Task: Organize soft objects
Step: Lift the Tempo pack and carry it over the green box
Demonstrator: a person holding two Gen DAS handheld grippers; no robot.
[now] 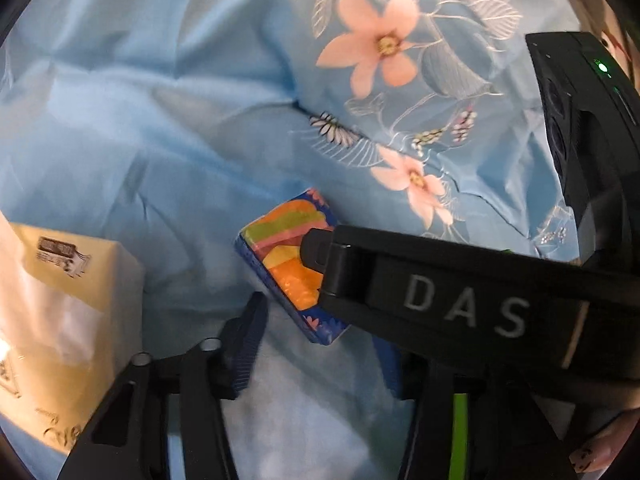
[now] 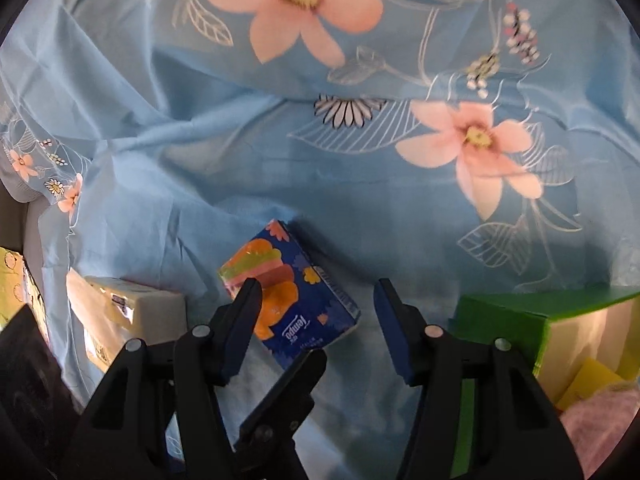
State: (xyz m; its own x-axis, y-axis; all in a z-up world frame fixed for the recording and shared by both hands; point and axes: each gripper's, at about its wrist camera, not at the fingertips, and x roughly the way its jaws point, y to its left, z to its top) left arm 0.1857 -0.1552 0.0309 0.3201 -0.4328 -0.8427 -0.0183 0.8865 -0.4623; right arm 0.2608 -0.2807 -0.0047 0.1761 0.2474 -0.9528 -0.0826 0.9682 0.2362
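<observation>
A blue tissue pack with orange, green and pink print (image 1: 288, 264) lies tilted on the blue floral bedsheet (image 1: 160, 120). It also shows in the right wrist view (image 2: 288, 300). My left gripper (image 1: 320, 344) is open just below the pack, its right finger mostly hidden behind the right gripper's black body. My right gripper (image 2: 316, 320) is open, its fingers either side of the pack's near end, not closed on it. A black fingertip (image 2: 308, 364) of the left gripper touches the pack's lower edge.
A cream tissue pack (image 1: 68, 304) lies left, also in the right wrist view (image 2: 132, 312). A green-walled box (image 2: 560, 320) with yellow and pink soft items stands right. A yellow patterned item (image 2: 12, 280) sits at the far left edge.
</observation>
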